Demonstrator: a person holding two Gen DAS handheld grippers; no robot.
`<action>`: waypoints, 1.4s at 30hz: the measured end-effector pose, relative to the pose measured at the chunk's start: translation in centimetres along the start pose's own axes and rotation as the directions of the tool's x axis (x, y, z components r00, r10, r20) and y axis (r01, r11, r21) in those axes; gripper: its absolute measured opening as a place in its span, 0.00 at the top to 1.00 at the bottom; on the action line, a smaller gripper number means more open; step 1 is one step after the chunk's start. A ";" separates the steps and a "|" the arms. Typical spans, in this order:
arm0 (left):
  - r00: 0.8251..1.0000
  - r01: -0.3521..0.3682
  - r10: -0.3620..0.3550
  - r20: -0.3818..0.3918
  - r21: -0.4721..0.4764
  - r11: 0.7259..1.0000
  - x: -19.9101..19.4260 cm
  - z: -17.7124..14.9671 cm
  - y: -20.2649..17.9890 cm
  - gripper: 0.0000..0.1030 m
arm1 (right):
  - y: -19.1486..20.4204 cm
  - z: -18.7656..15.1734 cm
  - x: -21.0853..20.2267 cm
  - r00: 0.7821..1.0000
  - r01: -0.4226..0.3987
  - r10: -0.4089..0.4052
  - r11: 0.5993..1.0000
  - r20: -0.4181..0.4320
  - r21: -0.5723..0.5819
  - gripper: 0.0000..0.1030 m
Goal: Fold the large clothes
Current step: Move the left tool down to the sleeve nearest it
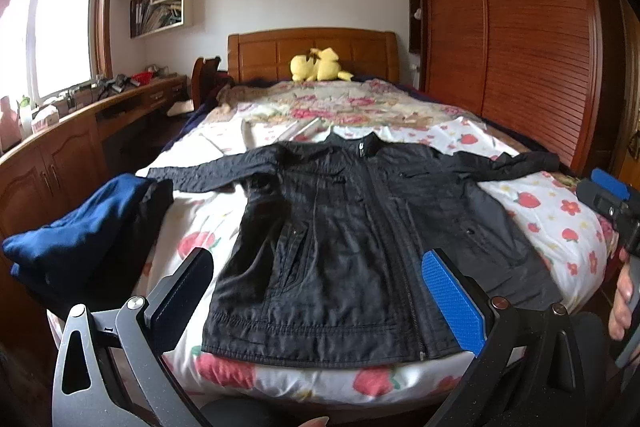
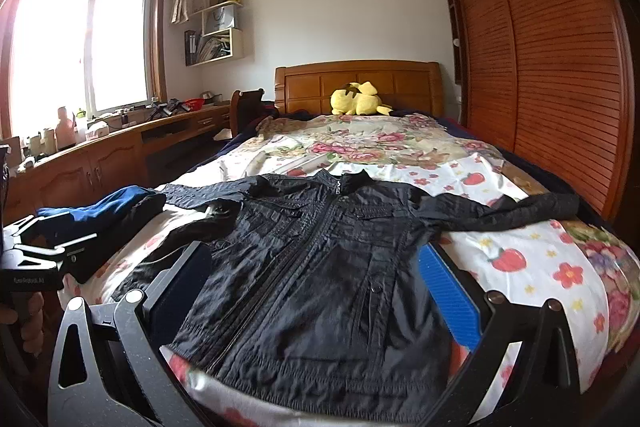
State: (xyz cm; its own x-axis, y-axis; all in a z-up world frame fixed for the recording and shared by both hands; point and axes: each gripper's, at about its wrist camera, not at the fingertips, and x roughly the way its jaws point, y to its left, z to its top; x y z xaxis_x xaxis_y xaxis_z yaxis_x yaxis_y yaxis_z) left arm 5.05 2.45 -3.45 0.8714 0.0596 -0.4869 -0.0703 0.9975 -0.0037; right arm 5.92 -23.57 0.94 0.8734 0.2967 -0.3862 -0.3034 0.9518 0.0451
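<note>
A black zip jacket (image 1: 360,227) lies flat, front up, on the bed, sleeves spread to both sides, collar away from me; it also shows in the right wrist view (image 2: 320,267). My left gripper (image 1: 320,291) is open and empty, hovering above the jacket's hem. My right gripper (image 2: 316,287) is open and empty, above the jacket's hem area a little to the right. The right gripper shows at the right edge of the left wrist view (image 1: 612,203); the left gripper shows at the left edge of the right wrist view (image 2: 44,247).
A dark blue folded garment (image 1: 80,239) lies on the bed's left edge. The bed (image 1: 560,219) has a strawberry-print sheet and a floral quilt, with a yellow plush toy (image 1: 320,65) at the headboard. A wooden desk (image 1: 80,131) runs along the left; a slatted wardrobe (image 1: 520,27) stands right.
</note>
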 end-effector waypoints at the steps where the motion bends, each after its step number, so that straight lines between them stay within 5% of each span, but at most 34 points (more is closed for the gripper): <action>1: 1.000 0.004 -0.004 -0.008 -0.005 1.000 0.4 0.1 0.3 0.00 | 0.1 0.1 0.5 1.000 -0.002 0.002 1.000 0.000 -0.005 0.00; 13: 0.997 -0.038 0.037 -0.072 -0.022 0.999 4.6 0.9 2.4 0.00 | 1.0 1.2 8.1 0.994 -0.108 0.108 0.993 0.009 -0.049 0.00; 23: 0.987 -0.127 0.121 -0.103 -0.056 0.990 8.8 2.1 4.1 0.00 | 2.4 1.1 18.1 0.967 -0.247 0.240 0.965 -0.084 -0.083 0.00; 34: 0.982 -0.124 0.113 -0.151 -0.067 0.990 15.2 4.7 5.8 0.00 | 1.8 -1.5 26.1 0.945 -0.278 0.252 0.955 -0.210 -0.104 0.00; 42: 0.982 -0.105 0.087 -0.165 -0.103 0.989 21.6 7.3 8.9 0.00 | 0.6 -1.8 28.0 0.941 -0.258 0.227 0.961 -0.249 -0.097 0.00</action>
State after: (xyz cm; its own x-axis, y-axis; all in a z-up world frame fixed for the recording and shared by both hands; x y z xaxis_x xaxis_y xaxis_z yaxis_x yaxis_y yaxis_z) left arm 26.75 12.92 -7.60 0.7697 0.1393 -0.6230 -0.2108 0.9766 -0.0421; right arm 29.49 -14.85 -11.54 0.6582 0.4763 -0.5830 -0.5538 0.8309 0.0536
